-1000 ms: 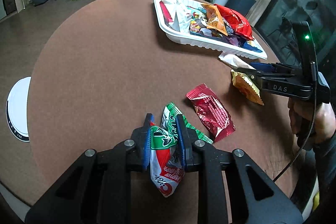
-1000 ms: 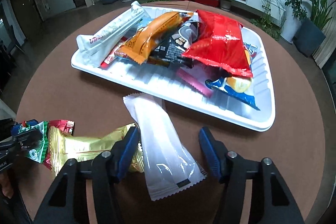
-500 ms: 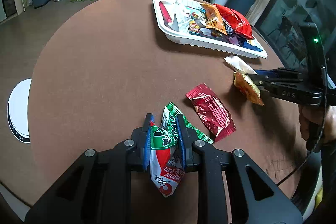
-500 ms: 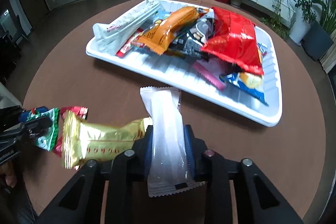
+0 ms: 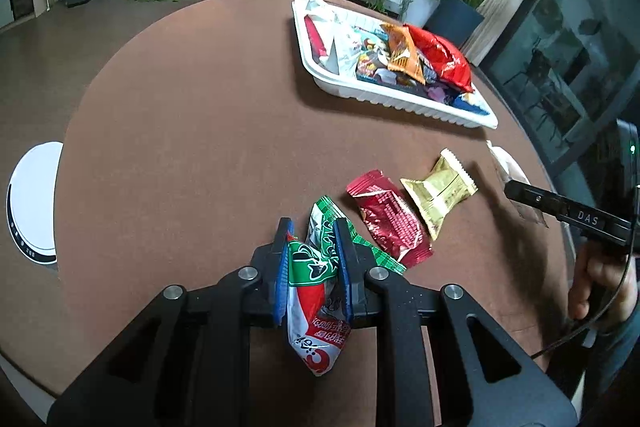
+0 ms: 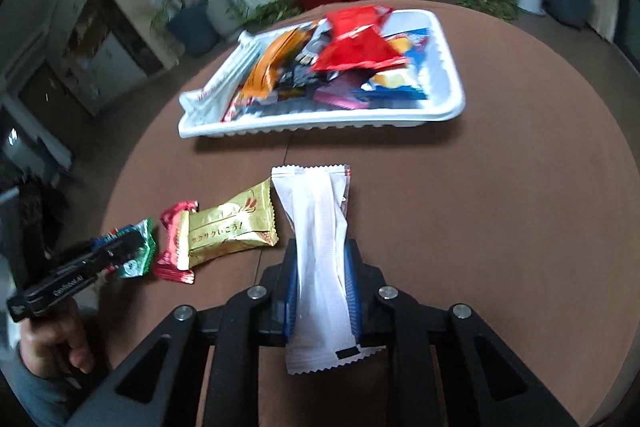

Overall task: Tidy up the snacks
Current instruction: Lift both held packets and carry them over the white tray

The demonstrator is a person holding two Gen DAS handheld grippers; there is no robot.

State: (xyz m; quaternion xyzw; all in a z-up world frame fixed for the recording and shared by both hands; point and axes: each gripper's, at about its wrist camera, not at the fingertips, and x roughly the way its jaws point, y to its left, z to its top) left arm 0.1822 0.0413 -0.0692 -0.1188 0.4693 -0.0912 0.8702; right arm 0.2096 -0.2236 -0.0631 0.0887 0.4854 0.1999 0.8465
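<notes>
Tongs are both clenching snacks: left gripper squeezing a green packet, right gripper pinching a white packet.

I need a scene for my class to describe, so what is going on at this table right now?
A person is sorting snacks with two handheld grippers. The left gripper is shut on a green, white and red snack packet, and the right gripper is shut on a white wrapped snack. A gold packet and a dark red packet lie loose on the round brown table. Further back, a white tray already holds a pile of mixed snacks.
</notes>
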